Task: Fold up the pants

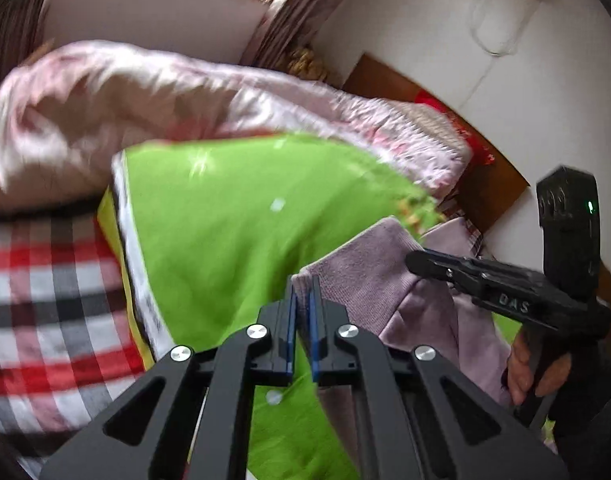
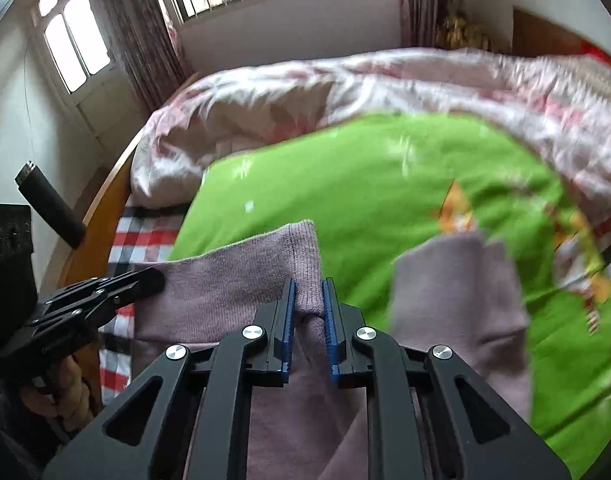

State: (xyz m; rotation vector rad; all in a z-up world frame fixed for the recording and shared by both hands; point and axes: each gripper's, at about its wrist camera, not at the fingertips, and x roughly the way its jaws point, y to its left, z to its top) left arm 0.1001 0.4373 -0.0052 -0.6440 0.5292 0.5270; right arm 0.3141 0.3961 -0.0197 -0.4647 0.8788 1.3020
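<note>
The pants (image 1: 369, 280) are mauve knit fabric, held up above a green blanket (image 1: 225, 220) on a bed. My left gripper (image 1: 302, 292) is shut on one corner of the pants' top edge. My right gripper (image 2: 308, 292) is shut on the other corner (image 2: 301, 248) of the same edge. The fabric (image 2: 225, 296) stretches between the two grippers, and the rest (image 2: 457, 300) hangs down toward the blanket (image 2: 365, 184). Each gripper shows in the other's view: the right one (image 1: 417, 260) at the right, the left one (image 2: 153, 280) at the left.
A pink floral quilt (image 1: 145, 96) is bunched along the far side of the bed. A red, white and grey checked sheet (image 1: 45, 300) lies at the left. A wooden headboard (image 1: 389, 84) and white wall stand at the right; a window and curtains (image 2: 145, 40) are behind.
</note>
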